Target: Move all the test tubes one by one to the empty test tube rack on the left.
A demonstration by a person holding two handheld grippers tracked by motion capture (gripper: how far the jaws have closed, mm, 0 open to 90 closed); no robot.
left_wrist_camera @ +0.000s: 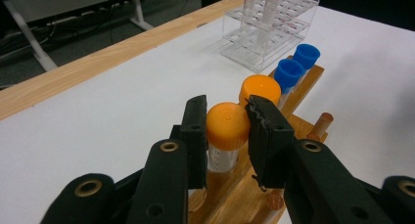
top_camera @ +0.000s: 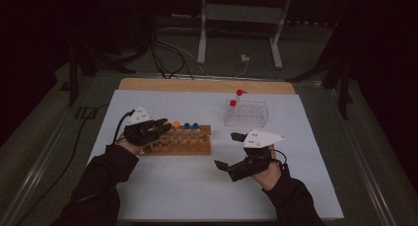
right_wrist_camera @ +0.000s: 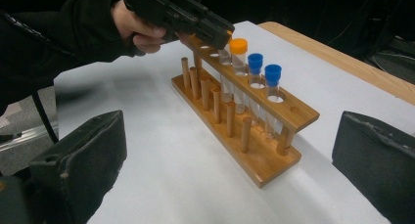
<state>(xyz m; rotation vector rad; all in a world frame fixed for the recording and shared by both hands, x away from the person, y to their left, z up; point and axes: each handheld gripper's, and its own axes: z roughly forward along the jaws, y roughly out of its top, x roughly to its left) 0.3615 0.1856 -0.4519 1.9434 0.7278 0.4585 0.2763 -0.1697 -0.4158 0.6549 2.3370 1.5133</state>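
Note:
A wooden tube rack (top_camera: 183,146) lies at the table's left middle. In it stand two orange-capped tubes and two blue-capped tubes (left_wrist_camera: 288,73). My left gripper (left_wrist_camera: 227,111) is shut on the orange cap of the nearest tube (left_wrist_camera: 226,133), whose body reaches down into the rack's top bar (left_wrist_camera: 303,87). The second orange-capped tube (left_wrist_camera: 259,89) stands right behind it. In the high view my left gripper (top_camera: 165,125) sits at the rack's left end. My right gripper (top_camera: 227,150) hovers open to the right of the rack, and its jaws (right_wrist_camera: 232,131) frame the rack (right_wrist_camera: 264,160) with nothing between them.
A clear plastic rack (top_camera: 246,113) stands at the back right of the white mat with two red-capped tubes (top_camera: 239,93) in it. A wooden strip (top_camera: 207,85) edges the table's far side. Cables and a metal stand's legs (top_camera: 201,38) lie on the floor beyond.

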